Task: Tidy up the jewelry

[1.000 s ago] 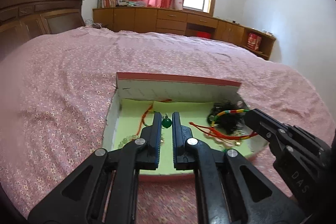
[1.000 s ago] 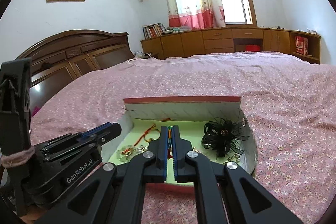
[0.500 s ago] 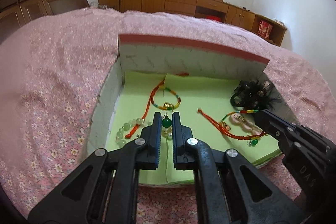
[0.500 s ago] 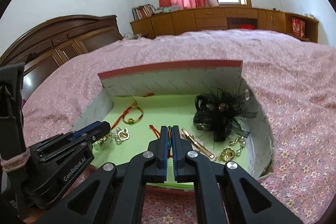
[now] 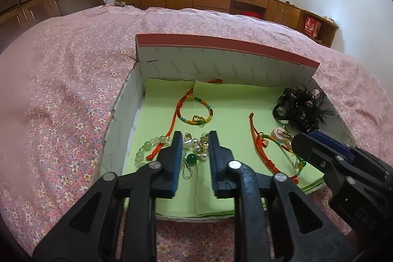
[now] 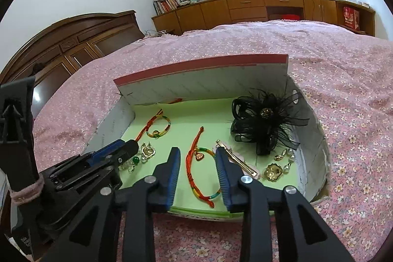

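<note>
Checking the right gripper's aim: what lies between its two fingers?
In the right wrist view, the red cord bracelet with its gold charm lies on the green liner between the open fingers.

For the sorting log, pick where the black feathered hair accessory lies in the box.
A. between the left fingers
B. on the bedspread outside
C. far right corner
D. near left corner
C: the black feathered hair accessory sits in the box at its far right corner.
</note>
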`<state>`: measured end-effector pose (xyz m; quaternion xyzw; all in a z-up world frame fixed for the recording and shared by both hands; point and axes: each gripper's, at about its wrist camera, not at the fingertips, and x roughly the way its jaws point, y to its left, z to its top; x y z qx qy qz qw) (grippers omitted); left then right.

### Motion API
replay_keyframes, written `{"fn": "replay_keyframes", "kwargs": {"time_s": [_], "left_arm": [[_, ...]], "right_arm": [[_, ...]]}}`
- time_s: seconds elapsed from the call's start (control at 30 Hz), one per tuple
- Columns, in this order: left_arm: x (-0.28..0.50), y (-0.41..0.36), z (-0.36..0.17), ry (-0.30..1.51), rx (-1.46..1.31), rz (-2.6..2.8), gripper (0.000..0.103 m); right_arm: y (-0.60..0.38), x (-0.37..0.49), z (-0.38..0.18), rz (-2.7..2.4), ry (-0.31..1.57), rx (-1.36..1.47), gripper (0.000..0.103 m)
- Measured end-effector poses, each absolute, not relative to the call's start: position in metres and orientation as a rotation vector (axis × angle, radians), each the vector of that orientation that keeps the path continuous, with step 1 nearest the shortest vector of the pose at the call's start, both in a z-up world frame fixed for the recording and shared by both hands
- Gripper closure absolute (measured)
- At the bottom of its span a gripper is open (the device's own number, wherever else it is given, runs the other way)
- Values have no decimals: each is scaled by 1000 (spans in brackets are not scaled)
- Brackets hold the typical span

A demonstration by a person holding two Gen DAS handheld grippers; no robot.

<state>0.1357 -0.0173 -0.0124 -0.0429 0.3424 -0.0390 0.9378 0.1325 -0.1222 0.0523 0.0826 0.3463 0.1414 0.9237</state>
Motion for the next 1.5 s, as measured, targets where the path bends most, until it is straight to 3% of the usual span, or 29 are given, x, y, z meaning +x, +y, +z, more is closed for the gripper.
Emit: {"fn": "replay_keyframes", "kwargs": {"time_s": [0.17,0.43,0.57,0.73,0.97,1.33,1.5], "left_arm": [[126,-12,-4,694,-92,-61,80],[105,-12,16,659,-92,-56,66],[92,-12,26,638,-88,-57,65],[75,-16,34,619,-77,-62,64],[59,-17,33,624,-88,-75,59],[41,-20,21,646,-96,-73,55],[39,-22,9,683,-99,-73,55]], "right_arm": [[-129,126,61,290,700,192,68],[-137,106,86,304,641,209,56],[-140,91,97,313,611,215,50],[-145,70,108,314,578,213,49],[-152,48,114,286,552,192,38],[-161,22,97,224,570,160,24],[-165,22,84,199,605,174,23]]}}
